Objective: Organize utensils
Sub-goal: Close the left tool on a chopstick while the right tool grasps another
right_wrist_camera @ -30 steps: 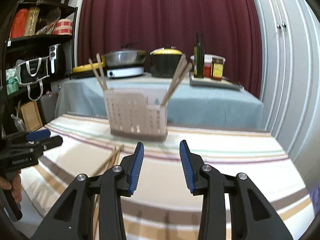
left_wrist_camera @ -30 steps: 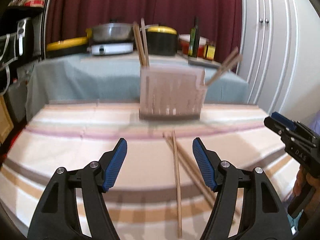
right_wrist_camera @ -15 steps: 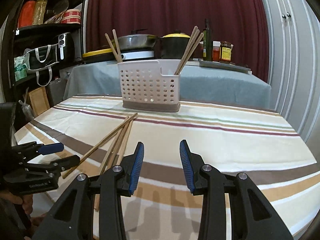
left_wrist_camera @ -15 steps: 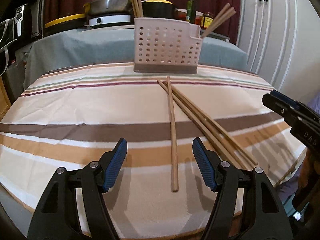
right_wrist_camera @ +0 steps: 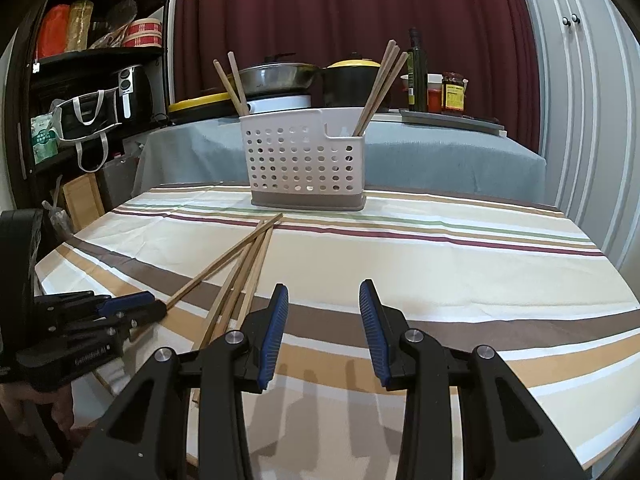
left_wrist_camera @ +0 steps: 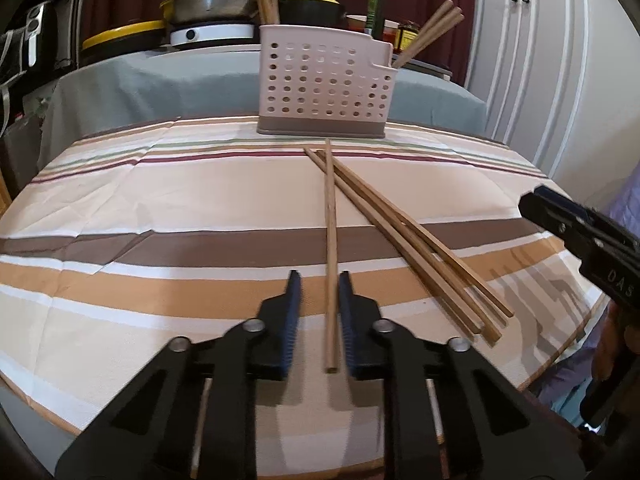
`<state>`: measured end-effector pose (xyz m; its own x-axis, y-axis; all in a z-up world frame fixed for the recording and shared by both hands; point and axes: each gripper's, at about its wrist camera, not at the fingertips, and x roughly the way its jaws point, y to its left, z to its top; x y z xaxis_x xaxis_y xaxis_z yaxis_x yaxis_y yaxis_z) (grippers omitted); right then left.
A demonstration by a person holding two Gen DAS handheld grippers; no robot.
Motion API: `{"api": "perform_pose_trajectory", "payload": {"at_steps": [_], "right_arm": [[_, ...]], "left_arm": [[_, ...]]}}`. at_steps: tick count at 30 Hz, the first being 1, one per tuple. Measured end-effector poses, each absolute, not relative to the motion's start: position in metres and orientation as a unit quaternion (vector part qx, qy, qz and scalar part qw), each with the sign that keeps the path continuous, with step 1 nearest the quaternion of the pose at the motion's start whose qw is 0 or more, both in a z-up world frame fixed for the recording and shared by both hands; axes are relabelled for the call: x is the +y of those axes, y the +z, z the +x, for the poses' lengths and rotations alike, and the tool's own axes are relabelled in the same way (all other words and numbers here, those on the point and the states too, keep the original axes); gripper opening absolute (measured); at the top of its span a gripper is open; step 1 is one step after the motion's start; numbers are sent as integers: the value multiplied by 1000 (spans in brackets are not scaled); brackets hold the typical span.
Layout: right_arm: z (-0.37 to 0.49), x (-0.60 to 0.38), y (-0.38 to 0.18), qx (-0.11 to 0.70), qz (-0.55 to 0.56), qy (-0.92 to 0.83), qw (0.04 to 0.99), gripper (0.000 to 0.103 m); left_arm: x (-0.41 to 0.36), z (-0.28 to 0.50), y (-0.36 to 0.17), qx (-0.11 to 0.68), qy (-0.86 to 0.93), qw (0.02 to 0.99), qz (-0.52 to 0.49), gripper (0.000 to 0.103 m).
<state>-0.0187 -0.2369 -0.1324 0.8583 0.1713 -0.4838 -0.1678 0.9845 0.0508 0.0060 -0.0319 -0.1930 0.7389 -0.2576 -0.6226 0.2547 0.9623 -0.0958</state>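
A single wooden chopstick (left_wrist_camera: pixel 330 240) lies lengthwise on the striped tablecloth (left_wrist_camera: pixel 180 200). Its near end sits between the blue pads of my left gripper (left_wrist_camera: pixel 319 278), whose jaws have narrowed around it; a gap still shows on the left side. Several more chopsticks (left_wrist_camera: pixel 420 248) lie fanned to the right. The white perforated utensil caddy (left_wrist_camera: pixel 320 80) stands at the far edge with chopsticks upright in both ends. My right gripper (right_wrist_camera: pixel 324 286) hovers open and empty over the cloth, right of the chopsticks (right_wrist_camera: pixel 244 268). It also shows at the edge of the left view (left_wrist_camera: pixel 580 236).
Behind the caddy (right_wrist_camera: pixel 304 160) a grey-covered table (right_wrist_camera: pixel 440 152) carries pans, a pot and bottles. Dark shelves (right_wrist_camera: pixel 80 80) with bags stand at the left, white cabinet doors (right_wrist_camera: pixel 580 80) at the right. The round table's near edge (left_wrist_camera: pixel 120 436) is just below my left gripper.
My left gripper moved forward and down over the single chopstick, and its jaws narrowed from wide open to close around it. The right gripper tilted down slightly, still open.
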Motion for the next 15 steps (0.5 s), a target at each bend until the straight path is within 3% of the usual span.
{"api": "perform_pose_trajectory", "payload": {"at_steps": [1,7,15], "right_arm": [[-19,-236,-133,252,3,90,963,38],[-22,-226,-141,261,-4,109,959,38],[-24,-203,-156,285,-24,149,947,26]], "left_arm": [[-30,6,-193,335,-136,933,-5,9],[-24,5,-193,335,-134,933,-8,7],[-8,4,-192,337,-114,935,-14,7]]}}
